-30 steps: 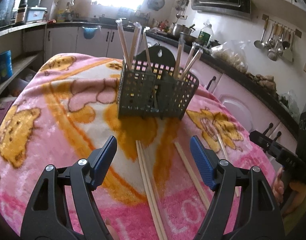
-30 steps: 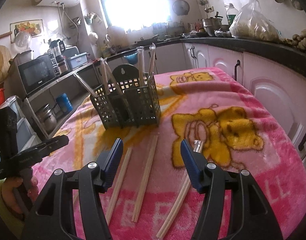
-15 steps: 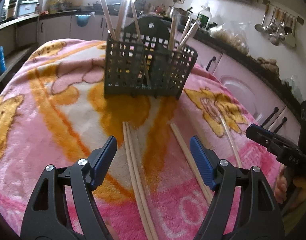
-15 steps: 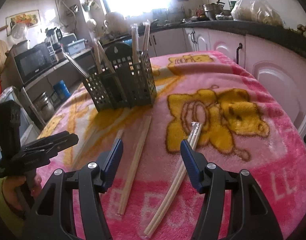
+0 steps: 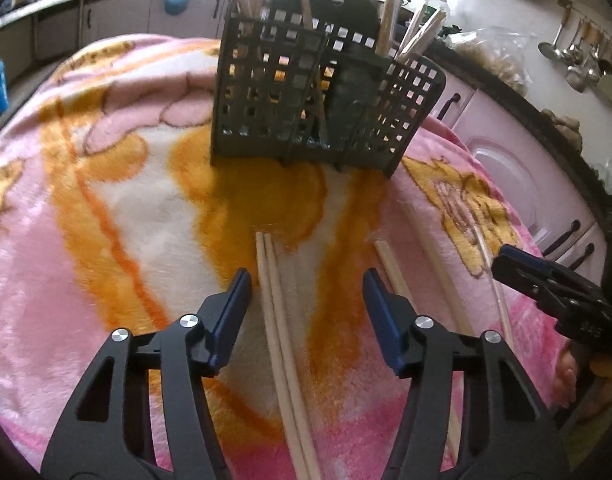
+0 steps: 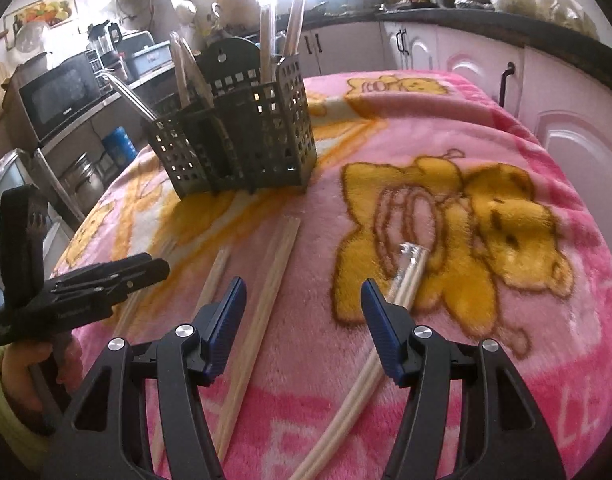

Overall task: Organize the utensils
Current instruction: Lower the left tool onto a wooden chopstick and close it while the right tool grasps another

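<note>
Right under my left claw (image 5: 307,289), jaws spread wide and empty, lies a pair of pale wooden chopsticks (image 5: 284,344). They rest side by side and touching, and their long axis runs almost straight away from me, between the two blue pads. I judge a plain drop and squeeze would catch them across their width. This claw is the nearer one to that pair.

Just to the right lies a single stick (image 5: 393,276), angled a little outward, and beyond it another thin one (image 5: 441,276).

My right claw (image 6: 304,306) is also wide and holds nothing. A flat wooden pair (image 6: 266,300) lies just inside its left pad, slanting up toward the caddy. A glossy wrapped pair (image 6: 381,336) passes under its right pad, its end on the yellow bear print.

Everything lies on a plush pink and orange blanket (image 5: 118,216), soft and deep in pile. Thin sticks may sink into it, so I expect a grip would need to go low.

Farther off stands the dark plastic caddy (image 5: 306,100), a square-holed grid with compartments, upright, several chopsticks already standing in it. It lies straight ahead of the left claw, along the line of the pair.
</note>
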Tool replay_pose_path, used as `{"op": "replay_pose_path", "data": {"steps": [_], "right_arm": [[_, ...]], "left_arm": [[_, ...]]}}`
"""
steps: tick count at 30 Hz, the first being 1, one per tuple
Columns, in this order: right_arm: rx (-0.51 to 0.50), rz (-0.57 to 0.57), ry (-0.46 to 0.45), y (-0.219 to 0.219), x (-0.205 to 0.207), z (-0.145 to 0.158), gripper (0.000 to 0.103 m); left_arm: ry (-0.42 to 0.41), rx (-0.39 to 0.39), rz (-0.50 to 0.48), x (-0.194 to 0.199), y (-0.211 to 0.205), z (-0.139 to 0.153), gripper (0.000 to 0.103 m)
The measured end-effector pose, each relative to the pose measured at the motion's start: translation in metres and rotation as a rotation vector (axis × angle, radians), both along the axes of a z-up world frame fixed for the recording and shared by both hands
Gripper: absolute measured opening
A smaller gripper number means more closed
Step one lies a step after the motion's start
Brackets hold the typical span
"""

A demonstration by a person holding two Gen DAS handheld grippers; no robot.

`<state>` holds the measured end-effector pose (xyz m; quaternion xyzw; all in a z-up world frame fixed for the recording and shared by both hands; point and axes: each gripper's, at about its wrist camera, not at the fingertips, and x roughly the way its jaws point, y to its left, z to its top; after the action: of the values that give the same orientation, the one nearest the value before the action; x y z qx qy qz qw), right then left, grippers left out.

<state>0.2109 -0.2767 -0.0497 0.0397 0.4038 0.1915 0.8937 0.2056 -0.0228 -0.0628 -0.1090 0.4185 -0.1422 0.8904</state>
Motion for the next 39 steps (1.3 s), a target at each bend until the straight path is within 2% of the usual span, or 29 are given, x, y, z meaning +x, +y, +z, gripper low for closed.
{"op": "replay_pose_path", "data": {"steps": [8,11,13,15,18,24,29,32,34,39], "right_arm": [[-0.021,0.055,0.080,0.023,0.037,-0.001,0.057],[-0.016,0.056,0.136,0.031,0.055,-0.006,0.057],[-0.014,0.045,0.178,0.035,0.067,-0.011,0.057],[-0.011,0.046,0.209,0.038,0.076,-0.015,0.056],[-0.043,0.045,0.224,0.043,0.085,-0.017,0.050],[-0.069,0.043,0.264,0.045,0.097,-0.019,0.036],[-0.113,0.044,0.262,0.044,0.101,-0.020,0.018],[-0.080,0.041,0.244,0.037,0.098,-0.020,0.015],[-0.043,0.032,0.233,0.034,0.096,-0.019,0.014],[0.053,0.054,0.142,0.026,0.077,0.000,0.013]], "left_arm": [[0.033,-0.012,0.016,0.012,0.002,-0.003,0.034],[0.046,-0.053,0.022,0.015,0.006,-0.005,0.032],[0.056,-0.060,0.029,0.016,0.009,-0.005,0.024],[0.064,-0.067,0.031,0.018,0.011,-0.006,0.020],[0.079,-0.071,0.031,0.020,0.015,-0.006,0.013],[0.127,-0.107,0.015,0.029,0.021,-0.006,0.011],[0.169,-0.086,-0.008,0.040,0.021,-0.004,0.012],[0.178,-0.067,-0.023,0.047,0.016,-0.003,0.017],[0.185,-0.077,-0.032,0.052,0.013,-0.003,0.024],[0.183,-0.028,-0.044,0.062,0.003,-0.002,0.024]]}}
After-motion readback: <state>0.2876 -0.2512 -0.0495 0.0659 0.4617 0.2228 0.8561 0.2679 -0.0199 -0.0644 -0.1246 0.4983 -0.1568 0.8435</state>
